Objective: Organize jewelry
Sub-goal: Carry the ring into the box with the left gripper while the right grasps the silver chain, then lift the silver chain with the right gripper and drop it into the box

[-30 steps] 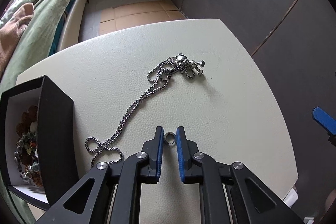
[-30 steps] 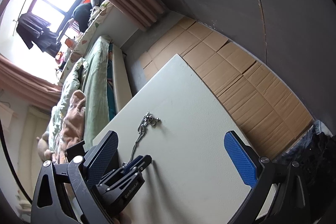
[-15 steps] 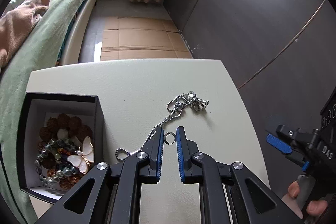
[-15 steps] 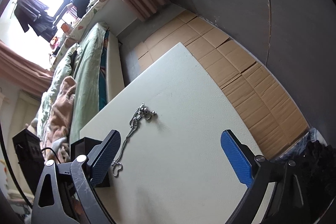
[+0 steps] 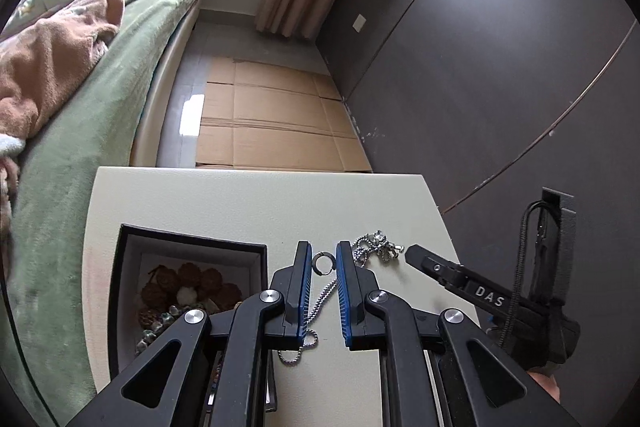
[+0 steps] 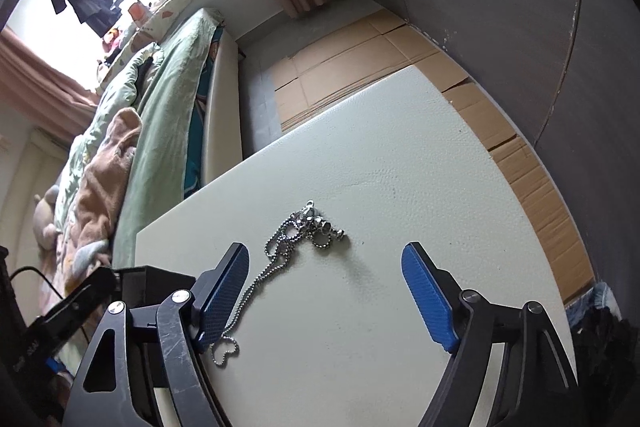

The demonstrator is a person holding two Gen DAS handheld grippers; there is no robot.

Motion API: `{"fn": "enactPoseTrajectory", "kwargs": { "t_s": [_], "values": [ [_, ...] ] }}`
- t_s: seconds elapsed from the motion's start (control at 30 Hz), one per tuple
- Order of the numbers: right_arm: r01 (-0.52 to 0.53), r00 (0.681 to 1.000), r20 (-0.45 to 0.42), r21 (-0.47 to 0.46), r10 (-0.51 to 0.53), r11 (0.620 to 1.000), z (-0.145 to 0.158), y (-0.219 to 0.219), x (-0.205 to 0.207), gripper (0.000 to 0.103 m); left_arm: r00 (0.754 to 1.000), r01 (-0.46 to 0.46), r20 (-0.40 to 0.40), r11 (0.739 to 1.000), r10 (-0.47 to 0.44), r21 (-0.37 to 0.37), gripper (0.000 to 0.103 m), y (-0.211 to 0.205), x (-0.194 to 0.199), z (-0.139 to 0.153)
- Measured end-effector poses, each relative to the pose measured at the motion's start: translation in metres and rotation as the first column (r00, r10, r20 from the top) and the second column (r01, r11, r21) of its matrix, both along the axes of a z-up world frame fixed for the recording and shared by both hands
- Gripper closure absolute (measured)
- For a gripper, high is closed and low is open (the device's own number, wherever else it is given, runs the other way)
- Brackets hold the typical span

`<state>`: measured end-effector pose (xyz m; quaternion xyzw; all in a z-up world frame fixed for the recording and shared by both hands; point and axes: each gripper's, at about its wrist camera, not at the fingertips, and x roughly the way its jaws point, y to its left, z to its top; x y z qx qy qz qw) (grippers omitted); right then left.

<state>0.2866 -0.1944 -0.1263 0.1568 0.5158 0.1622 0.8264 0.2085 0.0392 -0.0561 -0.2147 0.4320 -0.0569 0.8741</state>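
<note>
The left gripper (image 5: 323, 259) has its blue-padded jaws drawn close together on a small silver ring (image 5: 323, 263), pinched at its two sides near the fingertips and held above the pale cream textured desk (image 5: 248, 203). Whether the ring has a gap or a clasp is too small to tell.

Below and left of it stands an open black square jewellery box with a pale lining (image 5: 132, 259). Its near half is hidden behind the gripper's black arms, so only part of the contents shows — brown knobbly beads (image 5: 192, 283) and a few glassy greenish ones (image 5: 160, 323).

A long silver ball-chain necklace (image 6: 280, 259) lies loose on the desk. Its bunched end with the metal pendant (image 6: 320, 225) sits toward the far side, though the pendant's form is hard to make out. The chain runs back under the right gripper's left pad and ends in a small loop near the desk's front. In the left wrist view most of its length is covered by the jaws.

The right gripper (image 6: 326, 291) hangs over the chain with its jaws wide apart, having just been closing — the chain lies between them, but neither pad presses on it. From the left wrist view only one black finger (image 5: 448, 273) and its handle show, with a bit of the person's hand cut off at the frame's edge.
</note>
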Motion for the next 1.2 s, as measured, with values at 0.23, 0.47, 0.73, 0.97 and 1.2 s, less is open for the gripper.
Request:
{"fn": "enactPoseTrajectory", "kwargs": {
  "t_s": [0.23,0.47,0.73,0.97,1.2],
  "values": [
    [-0.009,0.998,0.054,-0.054,0.012,0.999,-0.011,0.021,0.014,0.025,0.999,-0.040,-0.010,0.999,0.040,-0.027,0.090,0.024,-0.003,-0.005],
    [-0.063,0.996,0.061,-0.147,0.072,0.987,-0.020,0.039,0.017,0.066,0.996,-0.080,-0.036,0.997,0.079,-0.021,0.090,0.040,-0.007,-0.011],
    [-0.078,0.997,0.000,-0.023,0.078,0.997,-0.014,0.026,0.003,0.089,0.994,-0.091,-0.056,0.996,0.091,0.002,0.090,0.044,-0.015,-0.014],
    [-0.069,0.997,0.041,0.067,0.066,0.995,0.008,0.017,-0.017,0.094,0.986,-0.136,-0.102,0.988,0.128,-0.069,0.090,0.056,-0.027,-0.019],
    [-0.088,0.991,0.106,0.112,0.076,0.990,0.034,0.018,-0.042,0.094,0.978,-0.181,-0.112,0.982,0.174,-0.058,0.018,0.061,-0.040,-0.015]
  ]
}}
